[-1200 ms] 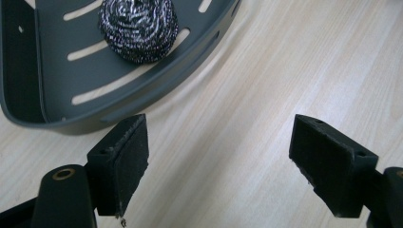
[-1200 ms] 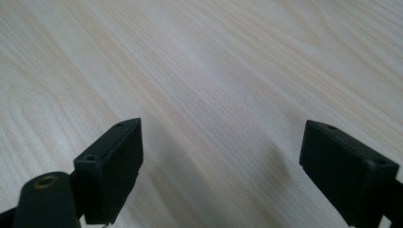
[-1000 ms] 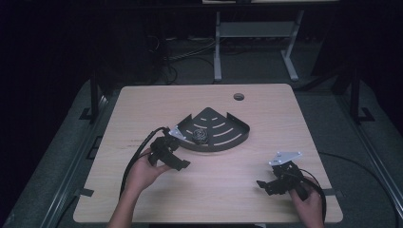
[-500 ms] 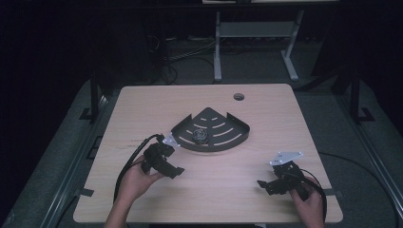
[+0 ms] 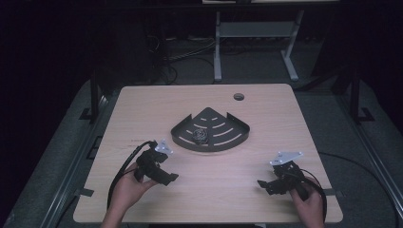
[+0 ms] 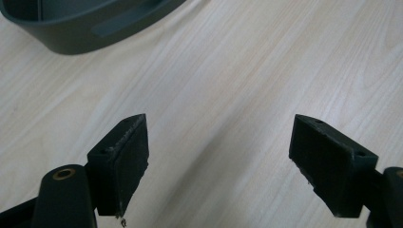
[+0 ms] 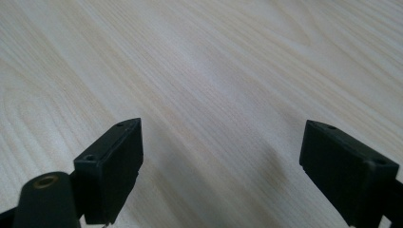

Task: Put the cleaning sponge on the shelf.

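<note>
The fingers [image 6: 128, 156] of the left gripper [image 5: 165, 176] are spread wide, and nothing but bare wood is seen between them; the pads touch no thing. In the left gripper view the curved wall of the dark corner tray [image 6: 85, 28] is found at the upper left, a little way off. The fingers are probably kept apart so that the tray wall, or what lies in the tray, can be taken between them at the next reach.

The fingers [image 7: 114, 166] of the right gripper [image 5: 266, 184] are also held wide apart over bare wood, and nothing is gripped. This gripper is rested low at the near right part of the table [image 5: 142, 104], well apart from the tray, as if it is kept ready and out of the way.

In the high view the tray [image 5: 183, 135] is placed near the middle of the table, its curved side turned toward the person. A small dark wiry ball [image 5: 199, 136] is lying inside it, at the left of its middle. A round hole [image 5: 238, 97] is seen in the table behind the tray.
</note>
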Available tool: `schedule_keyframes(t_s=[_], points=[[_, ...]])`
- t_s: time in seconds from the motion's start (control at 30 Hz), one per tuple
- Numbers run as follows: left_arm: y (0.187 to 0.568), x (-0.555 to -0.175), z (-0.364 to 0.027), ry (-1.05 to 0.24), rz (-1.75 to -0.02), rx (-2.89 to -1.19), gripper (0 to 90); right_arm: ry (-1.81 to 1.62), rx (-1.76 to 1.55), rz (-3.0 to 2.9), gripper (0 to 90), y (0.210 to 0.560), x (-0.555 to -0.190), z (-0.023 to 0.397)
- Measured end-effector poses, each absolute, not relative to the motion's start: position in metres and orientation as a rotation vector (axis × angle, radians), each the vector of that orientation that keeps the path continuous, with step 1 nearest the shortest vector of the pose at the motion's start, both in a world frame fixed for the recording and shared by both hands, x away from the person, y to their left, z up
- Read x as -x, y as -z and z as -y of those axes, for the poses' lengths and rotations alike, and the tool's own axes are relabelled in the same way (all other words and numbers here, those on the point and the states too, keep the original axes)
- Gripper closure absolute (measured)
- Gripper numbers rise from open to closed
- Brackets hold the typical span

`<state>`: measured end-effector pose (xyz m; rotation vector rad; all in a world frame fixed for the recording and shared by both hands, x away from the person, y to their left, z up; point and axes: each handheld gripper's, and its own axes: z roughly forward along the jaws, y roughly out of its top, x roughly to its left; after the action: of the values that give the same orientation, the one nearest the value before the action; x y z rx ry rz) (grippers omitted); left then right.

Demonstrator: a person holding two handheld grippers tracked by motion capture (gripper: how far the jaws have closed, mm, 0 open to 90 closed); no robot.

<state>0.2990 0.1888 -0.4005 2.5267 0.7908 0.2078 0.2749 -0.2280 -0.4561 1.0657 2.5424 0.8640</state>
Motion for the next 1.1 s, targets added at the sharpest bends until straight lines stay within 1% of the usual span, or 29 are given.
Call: schedule_keyframes(t_s=[0.33,0.57,1.1], points=[[0.406,-0.289,-0.203,-0.213,-0.821,-2.510,20.1,-0.862,-1.071,-2.537,14.1,0.456,-0.273,0.228],[0.411,-0.285,-0.223,-0.211,-0.875,-2.480,20.0,-0.859,-1.077,-2.538,14.1,0.456,-0.273,0.229],[0.417,-0.274,-0.241,-0.237,-0.922,-2.442,20.0,-0.862,-1.079,-2.537,14.1,0.457,-0.274,0.231]])
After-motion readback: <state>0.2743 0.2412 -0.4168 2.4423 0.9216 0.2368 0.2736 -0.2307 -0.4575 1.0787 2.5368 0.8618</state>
